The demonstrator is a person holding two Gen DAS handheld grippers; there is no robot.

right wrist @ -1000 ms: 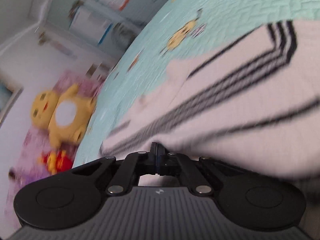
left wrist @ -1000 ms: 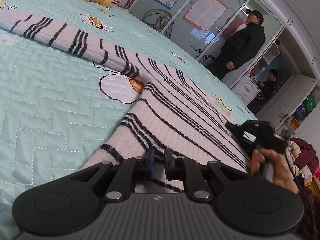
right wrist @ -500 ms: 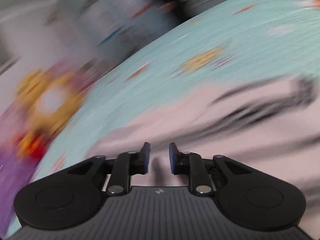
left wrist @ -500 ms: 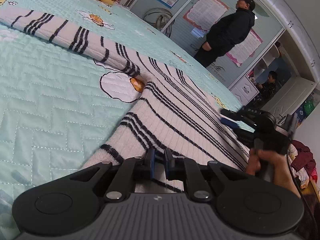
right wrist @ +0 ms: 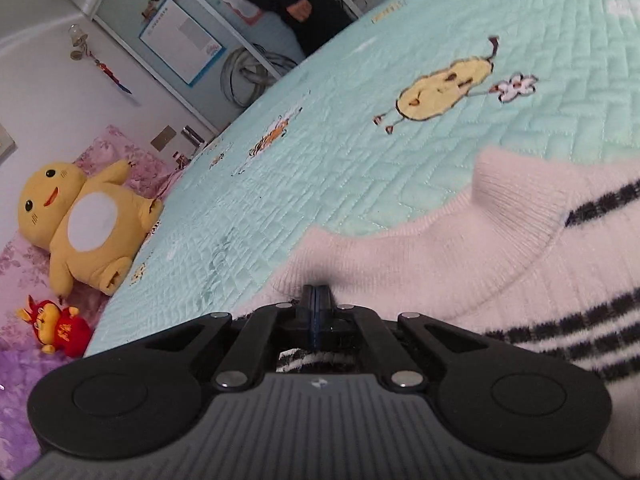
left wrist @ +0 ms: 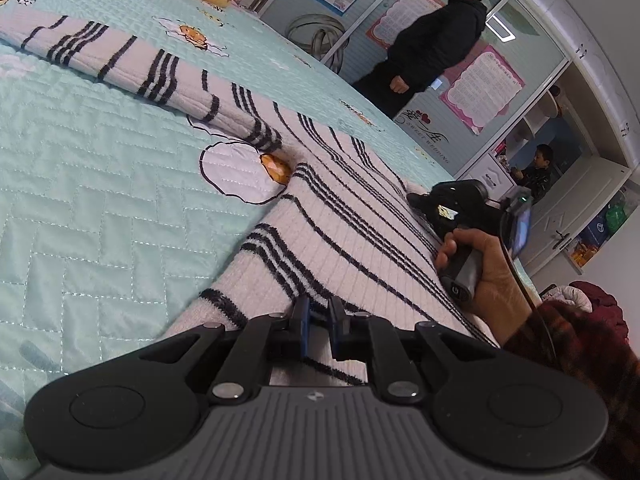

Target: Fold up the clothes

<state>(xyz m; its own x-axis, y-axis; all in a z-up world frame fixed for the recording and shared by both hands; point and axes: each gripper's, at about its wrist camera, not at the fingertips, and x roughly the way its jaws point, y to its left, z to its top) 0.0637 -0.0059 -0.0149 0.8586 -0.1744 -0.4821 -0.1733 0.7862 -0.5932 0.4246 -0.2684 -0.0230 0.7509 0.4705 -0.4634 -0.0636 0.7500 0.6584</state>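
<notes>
The right gripper (right wrist: 319, 300) had just snapped together on the striped sweater (right wrist: 460, 256) edge at the bottom; the left gripper (left wrist: 319, 316) stayed clamped, so folding could start

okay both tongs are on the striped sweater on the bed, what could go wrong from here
1. The right tongs are shut right at the edge of the sweater, near its collar. That thin bite might slip when lifted.
2. The left tongs show a small gap over the hem, so their hold looks uncertain; one side could drop.
3. The sleeve lies stretched out across the quilt and may drag or bunch up under a fold.
</notes>
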